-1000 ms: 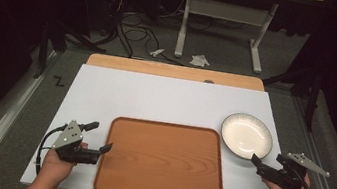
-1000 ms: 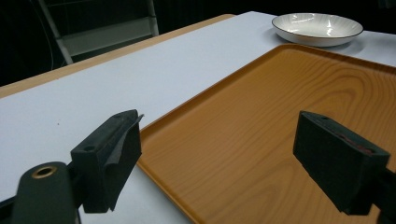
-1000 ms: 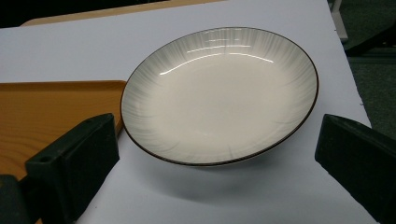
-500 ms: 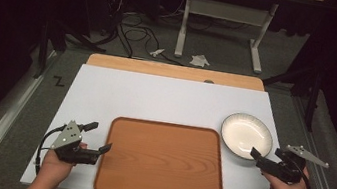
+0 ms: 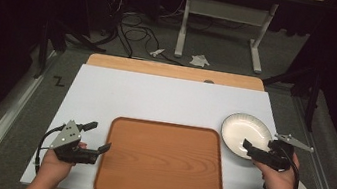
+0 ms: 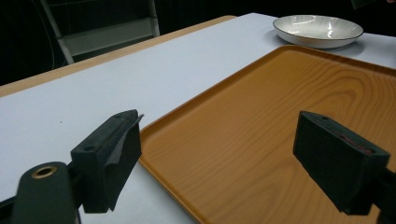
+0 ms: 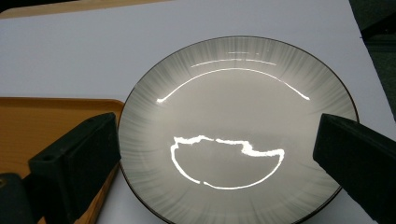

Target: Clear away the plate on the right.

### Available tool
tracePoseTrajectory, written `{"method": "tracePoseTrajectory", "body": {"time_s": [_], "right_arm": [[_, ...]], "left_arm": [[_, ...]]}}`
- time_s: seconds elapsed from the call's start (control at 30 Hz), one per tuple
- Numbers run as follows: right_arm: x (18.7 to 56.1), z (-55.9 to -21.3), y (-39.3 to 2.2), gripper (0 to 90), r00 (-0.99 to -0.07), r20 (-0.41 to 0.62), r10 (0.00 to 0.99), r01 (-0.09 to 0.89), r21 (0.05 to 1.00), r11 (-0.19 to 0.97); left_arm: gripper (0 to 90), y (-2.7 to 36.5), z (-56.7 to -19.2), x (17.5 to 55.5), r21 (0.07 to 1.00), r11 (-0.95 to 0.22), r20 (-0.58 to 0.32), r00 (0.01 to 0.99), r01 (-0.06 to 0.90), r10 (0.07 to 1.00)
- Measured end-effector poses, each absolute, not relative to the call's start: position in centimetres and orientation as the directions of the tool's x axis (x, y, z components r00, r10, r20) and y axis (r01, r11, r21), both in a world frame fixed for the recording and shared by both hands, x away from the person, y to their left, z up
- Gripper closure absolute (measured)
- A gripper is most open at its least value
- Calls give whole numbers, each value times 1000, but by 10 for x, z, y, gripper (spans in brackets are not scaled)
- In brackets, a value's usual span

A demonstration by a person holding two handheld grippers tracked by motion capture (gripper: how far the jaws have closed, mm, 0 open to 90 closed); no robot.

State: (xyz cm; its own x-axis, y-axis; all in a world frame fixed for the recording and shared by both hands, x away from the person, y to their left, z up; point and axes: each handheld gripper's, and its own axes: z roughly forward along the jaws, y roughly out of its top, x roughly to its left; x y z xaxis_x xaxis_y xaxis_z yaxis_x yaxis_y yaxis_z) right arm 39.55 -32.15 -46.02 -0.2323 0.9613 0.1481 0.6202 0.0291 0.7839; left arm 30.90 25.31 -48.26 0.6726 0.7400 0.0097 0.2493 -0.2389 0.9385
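Wooden tray (image 5: 162,160) lying in the same spot on the white table (image 5: 156,97) as a second ago, left gripper (image 5: 97,137) likewise staying put at the tray's left edge. Right gripper (image 5: 249,148) having moved up and inward since then, now reaching over the near rim of the plate (image 5: 241,130), where before hanging just off the table's right side. Plate sitting on the table just beside the tray's far right corner, apparently not touching it. Jaws of the right gripper standing wide, one to either side of the plate in the right gripper view (image 7: 233,135), not closing on it; whether hovering above or touching the rim, hard to tell. Plate's near edge being cut off at the bottom of that view. Left gripper's jaws also spread wide (image 6: 219,158), straddling the tray's edge, holding nothing. Far right jaw tip being cropped by the frame. Left hand (image 5: 56,163) gripping from below, forearm coming in from the bottom; right hand (image 5: 279,178) angled forward and slightly inward toward the plate.
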Motion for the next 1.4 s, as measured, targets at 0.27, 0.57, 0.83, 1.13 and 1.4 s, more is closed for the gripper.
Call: {"method": "tracePoseTrajectory", "body": {"time_s": [0.27, 0.57, 0.83, 1.13, 1.4], "right_arm": [[387, -469, -327, 55, -213, 248, 945, 634, 771, -60], [380, -471, -341, 95, -173, 379, 909, 643, 743, -187], [375, -477, -358, 116, -110, 496, 861, 663, 683, -308], [373, -484, -369, 152, -60, 580, 812, 673, 625, -396], [375, -491, -372, 179, -26, 601, 799, 709, 574, -409]], "left_arm": [[158, 250, -484, 311, 934, -251, 13, 679, 253, 734], [159, 249, -484, 309, 936, -253, 19, 684, 244, 730], [159, 249, -483, 308, 937, -251, 19, 685, 241, 728], [159, 249, -482, 309, 938, -252, 21, 685, 240, 729], [159, 249, -482, 309, 938, -249, 17, 684, 241, 729]]}}
